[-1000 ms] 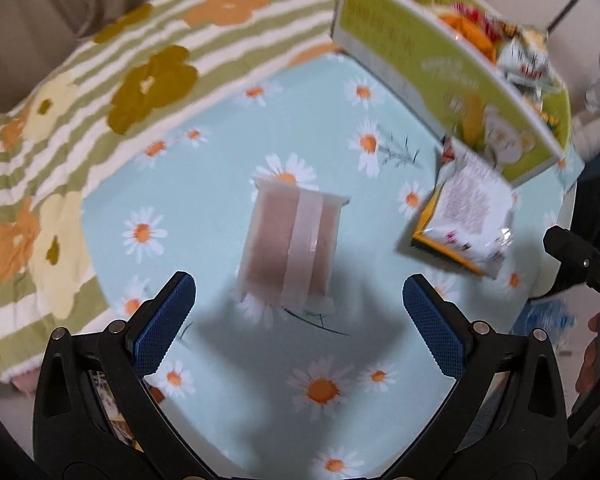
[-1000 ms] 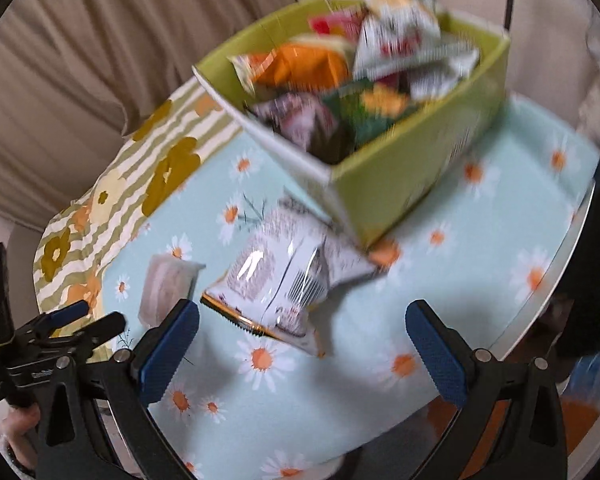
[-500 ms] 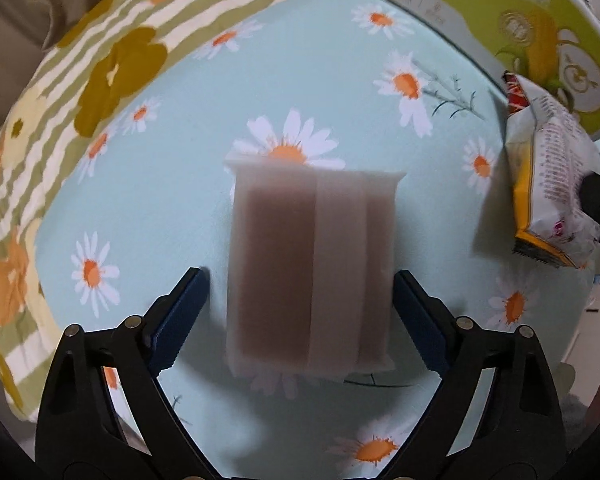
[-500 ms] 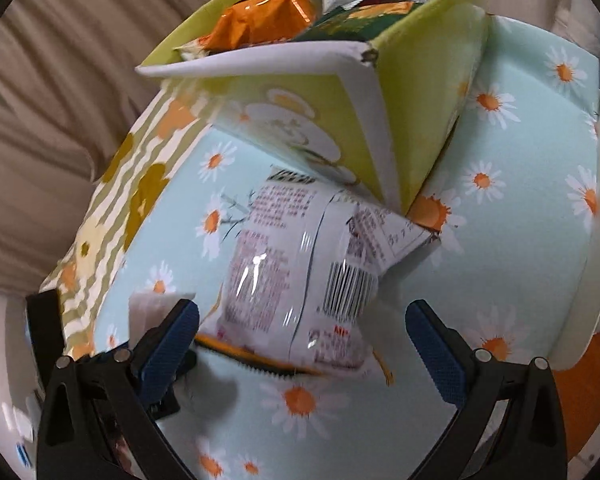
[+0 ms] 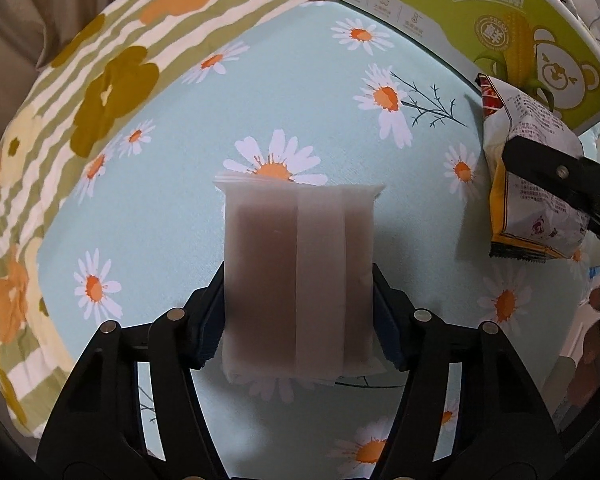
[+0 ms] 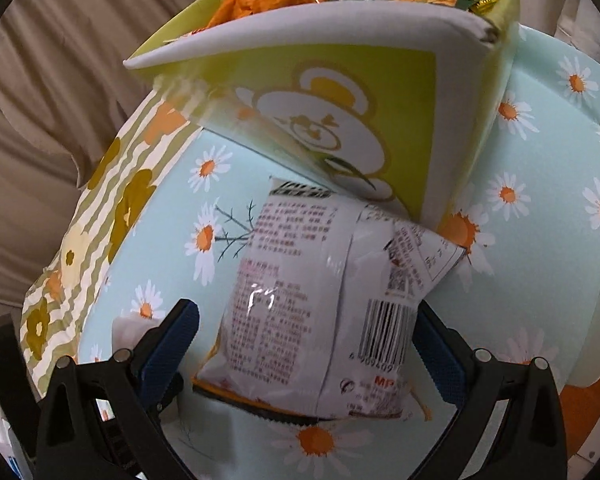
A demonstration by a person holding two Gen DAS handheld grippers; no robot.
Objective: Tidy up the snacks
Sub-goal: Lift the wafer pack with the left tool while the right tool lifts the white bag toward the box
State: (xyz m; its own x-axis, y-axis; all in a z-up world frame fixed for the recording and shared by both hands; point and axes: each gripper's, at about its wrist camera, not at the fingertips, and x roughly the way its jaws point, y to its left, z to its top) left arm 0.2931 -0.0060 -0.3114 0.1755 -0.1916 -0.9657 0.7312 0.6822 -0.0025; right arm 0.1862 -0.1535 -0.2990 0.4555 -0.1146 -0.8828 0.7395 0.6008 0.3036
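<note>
Left gripper: the left gripper (image 5: 298, 320) comes in from 6 o'clock, and its two blue fingers (image 5: 210, 332) pinch the sides of the cloudy brown packet (image 5: 296, 276).
Brown packet: one; it lies flat on the daisy cloth (image 5: 172, 208), with its long side pointing to 12 o'clock.
Room by the left gripper: bare daisy cloth lies all around the packet, most of it toward 9 and 12 o'clock.
Right gripper: the right gripper (image 6: 306, 350) also comes in from 6 o'clock; its fingers (image 6: 172, 344) are spread wide, one on each side of the white snack bag (image 6: 320, 300). There is a gap at the left finger, and I cannot tell if the right one touches the bag.
White snack bag: one; it lies flat on the cloth, and its far end is right by the corner of the green box (image 6: 380, 120) at 12 o'clock.
Room by the right gripper: tight toward 12 o'clock because of the box; open cloth toward 9 and 3 o'clock; the round table edge (image 6: 592, 320) is near at 3 o'clock.
Green box: one; it holds several snack bags (image 6: 268, 0), too packed together to count.
Striped flower cloth: one striped flower cloth (image 5: 100, 72); it lies along the far left side of the table.
</note>
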